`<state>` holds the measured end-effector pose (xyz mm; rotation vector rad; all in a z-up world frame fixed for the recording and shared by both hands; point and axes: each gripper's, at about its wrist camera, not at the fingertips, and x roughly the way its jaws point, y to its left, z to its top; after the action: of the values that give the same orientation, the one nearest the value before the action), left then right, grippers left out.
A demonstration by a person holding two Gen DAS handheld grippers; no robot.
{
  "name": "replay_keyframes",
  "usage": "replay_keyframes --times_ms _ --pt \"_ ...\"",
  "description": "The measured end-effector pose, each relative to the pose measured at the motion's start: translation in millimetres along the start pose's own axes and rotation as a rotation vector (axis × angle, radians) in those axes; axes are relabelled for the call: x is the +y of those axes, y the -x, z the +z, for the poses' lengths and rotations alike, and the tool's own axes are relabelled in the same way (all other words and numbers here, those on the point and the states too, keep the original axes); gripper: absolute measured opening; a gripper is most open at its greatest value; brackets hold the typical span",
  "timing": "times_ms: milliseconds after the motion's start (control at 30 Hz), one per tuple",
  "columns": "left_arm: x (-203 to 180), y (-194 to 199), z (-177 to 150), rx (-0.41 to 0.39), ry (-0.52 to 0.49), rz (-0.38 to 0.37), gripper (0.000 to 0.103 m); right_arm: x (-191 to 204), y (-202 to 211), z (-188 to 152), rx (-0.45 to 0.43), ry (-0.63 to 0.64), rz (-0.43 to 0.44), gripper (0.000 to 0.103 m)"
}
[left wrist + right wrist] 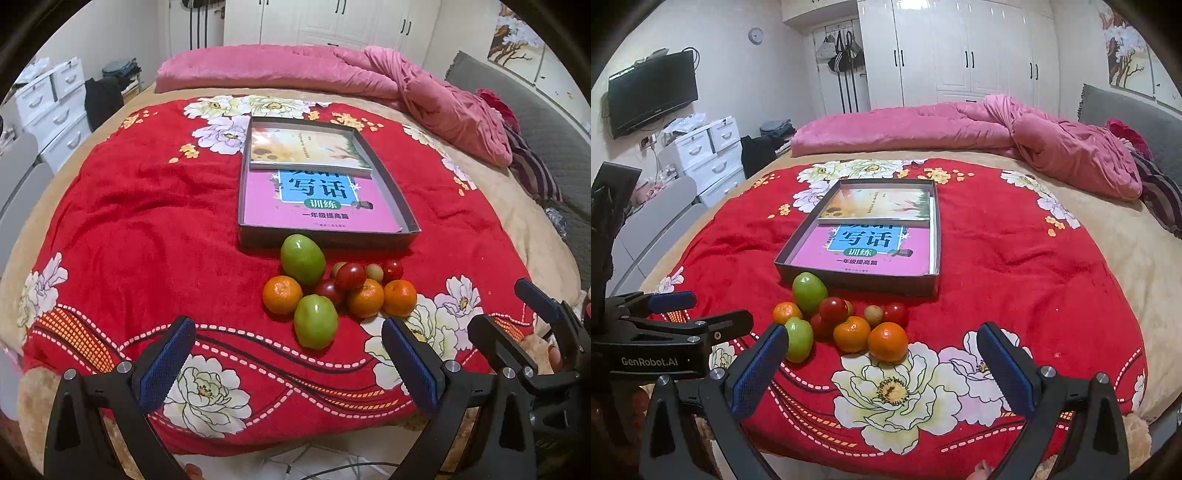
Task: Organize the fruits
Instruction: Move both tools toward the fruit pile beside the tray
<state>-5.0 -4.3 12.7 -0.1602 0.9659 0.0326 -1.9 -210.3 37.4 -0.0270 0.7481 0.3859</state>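
Red floral blanket (147,229) covers the bed before us, with a shallow box (402,206) of books farther back. Our fruit pile (325,291) lies just near of the box: green fruits, oranges, small red ones. Left gripper (288,363) and right gripper (882,373) hover near of it, jaws spread, empty.

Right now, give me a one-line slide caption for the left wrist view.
Open left gripper faces a fruit pile on a red floral blanket, before a shallow box holding books.
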Motion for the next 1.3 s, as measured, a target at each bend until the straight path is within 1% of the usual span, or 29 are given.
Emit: replay_keyframes --times_ms 867,1167,1300 --pt "-3.3 5.4 2.0 -0.005 -0.007 -0.019 0.101 -0.7 2.5 0.2 -0.008 -0.011 -0.002 0.103" --pt "-1.6 1.5 1.1 0.015 0.003 -0.031 0.101 -5.0 -0.3 0.0 0.005 -0.022 -0.006 0.103" --pt "0.0 -3.4 -0.3 0.039 0.008 -0.058 0.101 -4.7 -5.2 -1.1 0.016 -0.013 -0.011 0.103"
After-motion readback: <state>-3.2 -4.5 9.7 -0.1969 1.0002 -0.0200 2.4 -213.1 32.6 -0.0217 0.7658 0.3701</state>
